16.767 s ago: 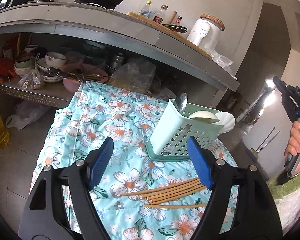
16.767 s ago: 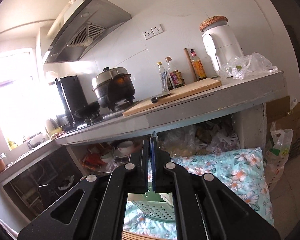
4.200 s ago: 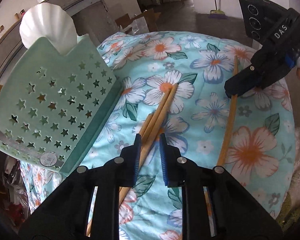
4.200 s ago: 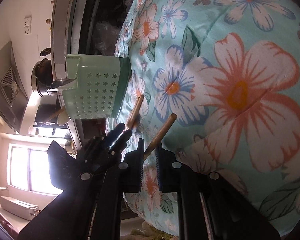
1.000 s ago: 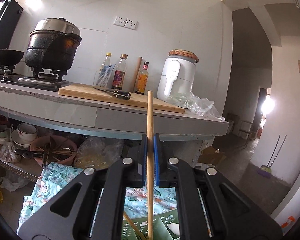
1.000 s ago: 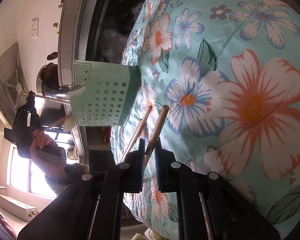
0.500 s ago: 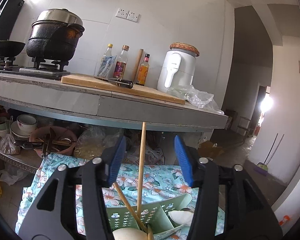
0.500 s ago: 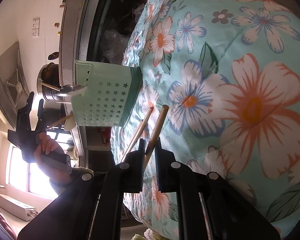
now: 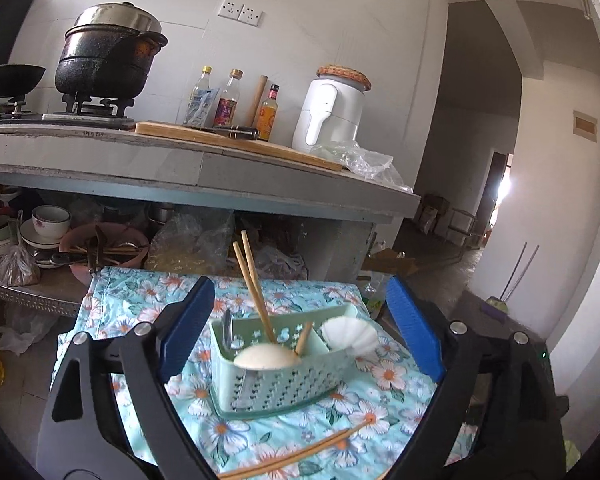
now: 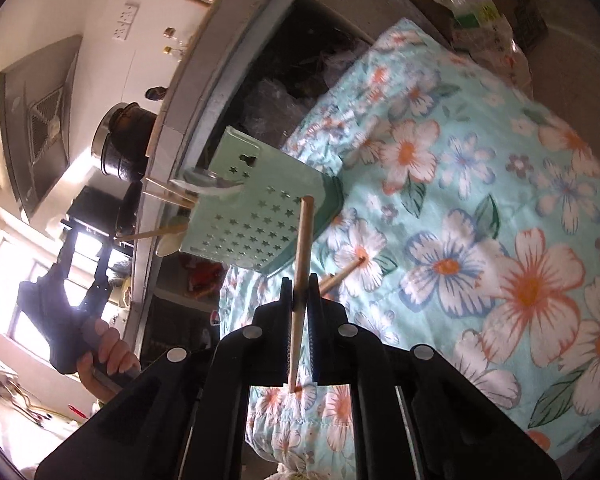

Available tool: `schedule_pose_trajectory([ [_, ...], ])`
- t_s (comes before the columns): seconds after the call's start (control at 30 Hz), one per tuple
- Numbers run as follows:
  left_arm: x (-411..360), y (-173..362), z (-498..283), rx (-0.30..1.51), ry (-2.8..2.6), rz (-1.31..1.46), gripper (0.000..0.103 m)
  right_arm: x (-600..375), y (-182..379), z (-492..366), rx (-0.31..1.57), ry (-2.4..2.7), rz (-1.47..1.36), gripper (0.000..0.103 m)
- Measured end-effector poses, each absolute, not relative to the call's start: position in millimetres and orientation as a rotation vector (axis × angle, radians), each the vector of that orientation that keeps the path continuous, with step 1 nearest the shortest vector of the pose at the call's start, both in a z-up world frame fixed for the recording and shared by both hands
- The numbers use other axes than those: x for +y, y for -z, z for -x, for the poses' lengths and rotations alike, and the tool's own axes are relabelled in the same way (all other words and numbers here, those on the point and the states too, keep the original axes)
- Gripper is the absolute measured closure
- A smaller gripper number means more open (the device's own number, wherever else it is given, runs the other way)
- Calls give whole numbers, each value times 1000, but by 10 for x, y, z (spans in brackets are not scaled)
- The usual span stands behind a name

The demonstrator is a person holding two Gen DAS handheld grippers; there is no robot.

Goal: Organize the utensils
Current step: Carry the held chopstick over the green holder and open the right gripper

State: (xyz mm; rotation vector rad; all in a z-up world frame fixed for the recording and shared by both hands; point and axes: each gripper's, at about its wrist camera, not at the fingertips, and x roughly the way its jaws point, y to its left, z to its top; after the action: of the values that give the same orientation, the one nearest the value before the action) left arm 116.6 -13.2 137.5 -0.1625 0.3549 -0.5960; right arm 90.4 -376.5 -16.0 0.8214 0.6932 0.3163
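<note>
**Kitchen, floral cloth, chopsticks going into caddy**

Floral cloth [image 9: 148, 300] covers the low surface below the grey counter [image 9: 204, 168]. Left gripper [image 9: 296, 332] jaws spread wide, just been opening, nothing between the pads; it sits above the green utensil caddy [image 9: 284, 376]. Two chopsticks [image 9: 254, 284] lean tilted inside the caddy, beside a white spoon [image 9: 266, 358] and a shell-shaped dish [image 9: 350, 336]. Right gripper [image 10: 300, 284] is clamped on one chopstick [image 10: 303, 240], lifted off the cloth. Loose chopsticks [image 9: 296, 456] lie on the cloth in front of the caddy.
</note>
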Motion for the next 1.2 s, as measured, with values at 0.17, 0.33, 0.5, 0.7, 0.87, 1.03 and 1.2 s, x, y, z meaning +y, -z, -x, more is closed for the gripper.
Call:
schedule_pose_trajectory([
  [0.17, -28, -1030, -937, 446, 561, 116, 16, -3511, -411, -841, 577, -319, -598, 96],
  [0.33, 62, -599, -856, 543, 470, 82, 15, -3344, -848, -816, 493, -354, -486, 96],
  [0.5, 200, -241, -891, 649, 355, 76, 14, -3231, -1350, -768, 367, -383, -398, 96],
  [0.7, 420, 75, -943, 753, 269, 123, 14, -3085, -1800, -825, 251, -383, -320, 96],
  [0.87, 520, 240, -974, 820, 210, 125, 14, -2965, -2050, -981, 204, -370, -278, 96],
  [1.03, 550, 377, -1038, 905, 147, 120, 14, -2800, -2113, -1274, 211, -322, -220, 96],
  [1.2, 554, 449, -1103, 978, 115, 124, 14, -2640, -1981, -1623, 283, -296, -170, 96],
])
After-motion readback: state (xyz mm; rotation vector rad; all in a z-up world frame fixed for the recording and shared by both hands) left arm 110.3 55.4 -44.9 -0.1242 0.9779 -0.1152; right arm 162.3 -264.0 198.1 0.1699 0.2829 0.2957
